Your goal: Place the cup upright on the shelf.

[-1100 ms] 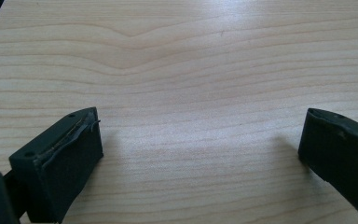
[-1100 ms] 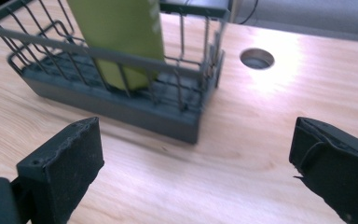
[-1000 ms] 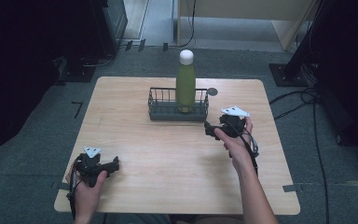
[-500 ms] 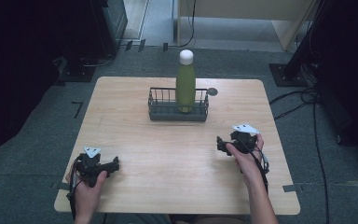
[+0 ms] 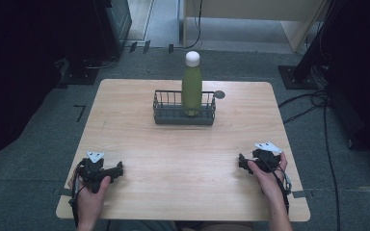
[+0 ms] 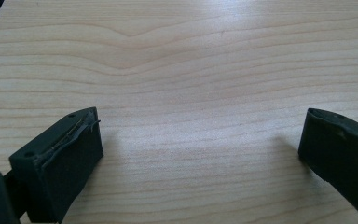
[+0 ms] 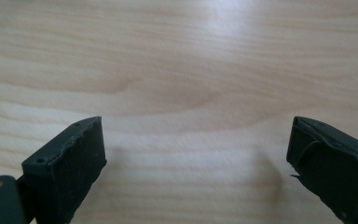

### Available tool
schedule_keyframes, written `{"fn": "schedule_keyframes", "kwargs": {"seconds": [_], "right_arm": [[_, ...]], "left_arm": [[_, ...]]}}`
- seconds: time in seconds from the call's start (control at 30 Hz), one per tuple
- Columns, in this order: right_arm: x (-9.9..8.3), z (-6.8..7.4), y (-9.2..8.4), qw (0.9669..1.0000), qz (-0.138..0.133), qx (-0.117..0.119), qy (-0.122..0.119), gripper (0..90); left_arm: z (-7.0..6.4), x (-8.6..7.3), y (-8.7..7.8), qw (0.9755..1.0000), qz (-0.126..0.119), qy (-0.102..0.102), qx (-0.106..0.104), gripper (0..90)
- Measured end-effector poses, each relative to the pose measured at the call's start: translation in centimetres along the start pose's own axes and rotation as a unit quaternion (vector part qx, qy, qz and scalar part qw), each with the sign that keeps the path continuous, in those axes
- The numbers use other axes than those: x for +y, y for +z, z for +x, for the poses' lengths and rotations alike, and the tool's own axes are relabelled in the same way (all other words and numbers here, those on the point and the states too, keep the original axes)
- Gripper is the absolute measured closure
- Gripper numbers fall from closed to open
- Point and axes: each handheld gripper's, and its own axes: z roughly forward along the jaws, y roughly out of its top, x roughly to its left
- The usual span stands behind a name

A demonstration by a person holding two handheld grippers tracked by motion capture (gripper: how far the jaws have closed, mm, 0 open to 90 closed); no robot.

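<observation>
A green bottle [image 5: 191, 87] with a white cap stands upright in a dark wire basket [image 5: 162, 114] at the back middle of the wooden table [image 5: 183, 154]. My left gripper [image 5: 118, 170] rests near the table's front left corner, held in a hand. My right gripper [image 5: 241, 162] rests near the front right, far from the basket. In the left gripper view, the left gripper [image 6: 200, 140] has its jaws wide apart over bare wood. The right gripper [image 7: 196, 144] is likewise open over bare wood in its own view.
A small dark round thing [image 5: 219, 94] lies on the table just right of the basket. Dark equipment [image 5: 111, 24] and cables [image 5: 318, 103] stand on the grey floor around the table. Bare wood spans between the two grippers.
My right gripper has drawn back from beside the basket toward the front right of the table. The left gripper has stayed in place.
</observation>
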Motion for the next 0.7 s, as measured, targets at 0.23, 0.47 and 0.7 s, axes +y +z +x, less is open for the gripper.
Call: {"fn": "schedule_keyframes", "kwargs": {"seconds": [0.23,0.47,0.7], "right_arm": [[-1.8,-1.7,-0.9,0.9998,-0.002,0.004,0.017,0.9],[-3.0,-3.1,-2.1,0.9999,0.0,0.005,0.016,0.0],[-4.1,-4.1,-3.1,0.9987,0.001,-0.024,0.045,0.0]], "left_arm": [[0.0,0.0,0.0,1.0,0.0,0.0,0.0,0.0],[0.0,0.0,0.0,1.0,0.0,0.0,0.0,0.0],[0.0,0.0,0.0,1.0,0.0,0.0,0.0,0.0]]}}
